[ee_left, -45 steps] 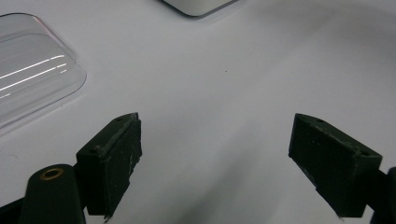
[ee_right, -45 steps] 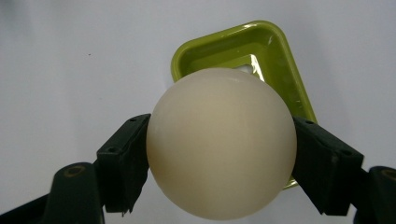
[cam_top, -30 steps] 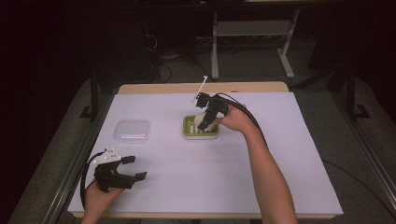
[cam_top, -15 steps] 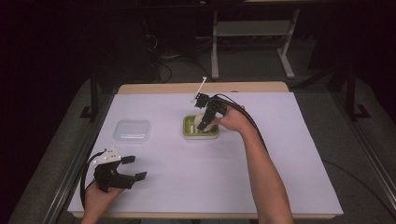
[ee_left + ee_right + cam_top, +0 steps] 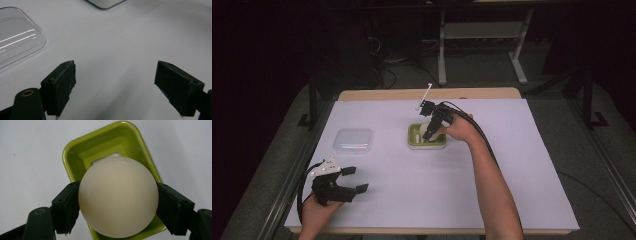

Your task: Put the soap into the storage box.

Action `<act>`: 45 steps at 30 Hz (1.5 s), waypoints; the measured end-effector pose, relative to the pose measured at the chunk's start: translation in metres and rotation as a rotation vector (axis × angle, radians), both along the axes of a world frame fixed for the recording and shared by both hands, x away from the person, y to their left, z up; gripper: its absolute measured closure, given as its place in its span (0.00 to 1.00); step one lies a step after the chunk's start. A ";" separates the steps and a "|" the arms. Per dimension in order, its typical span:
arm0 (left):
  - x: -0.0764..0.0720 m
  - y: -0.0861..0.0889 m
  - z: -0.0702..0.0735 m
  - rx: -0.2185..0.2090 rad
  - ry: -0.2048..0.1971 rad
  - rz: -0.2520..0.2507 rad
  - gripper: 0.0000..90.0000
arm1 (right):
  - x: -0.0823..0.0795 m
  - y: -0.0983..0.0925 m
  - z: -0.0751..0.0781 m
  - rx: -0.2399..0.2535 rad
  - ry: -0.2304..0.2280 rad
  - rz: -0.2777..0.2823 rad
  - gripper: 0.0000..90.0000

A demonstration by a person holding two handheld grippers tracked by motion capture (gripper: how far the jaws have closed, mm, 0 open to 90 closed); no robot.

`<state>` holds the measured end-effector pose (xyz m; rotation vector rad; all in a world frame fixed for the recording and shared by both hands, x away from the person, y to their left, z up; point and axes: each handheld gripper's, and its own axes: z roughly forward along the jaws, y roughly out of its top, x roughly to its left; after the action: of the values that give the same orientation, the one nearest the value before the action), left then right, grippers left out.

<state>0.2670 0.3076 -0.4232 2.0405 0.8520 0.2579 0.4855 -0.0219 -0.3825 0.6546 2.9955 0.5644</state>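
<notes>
The white table [image 5: 522, 165] is evenly lit from above against dark surroundings, while glare streaks the clear lid [image 5: 17, 42].

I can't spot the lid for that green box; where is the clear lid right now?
In the high view the clear lid lies flat on the table's left side, left of the green container and just beyond the left gripper, untouched.

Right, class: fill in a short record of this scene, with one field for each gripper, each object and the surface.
right gripper: shut on the ball, held over the green tray
left gripper: open, holding nothing, fingers over bare table
green tray: near table centre; something white on its floor, partly hidden by the ball
clear lid: flat on the table, left of the tray
table: white sheet on top
</notes>
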 end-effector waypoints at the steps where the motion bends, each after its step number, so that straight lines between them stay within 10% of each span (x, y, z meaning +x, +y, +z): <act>1: 0.000 0.000 0.000 0.000 0.001 0.000 0.18 | 0.001 0.000 -0.001 -0.003 0.001 0.002 0.27; 45: 0.000 -0.001 0.000 -0.002 0.000 -0.004 0.18 | 0.004 0.007 -0.011 -0.018 0.028 -0.014 0.27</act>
<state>0.2669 0.3069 -0.4235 2.0401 0.8480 0.2552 0.4894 -0.0152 -0.3940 0.6873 3.0158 0.5313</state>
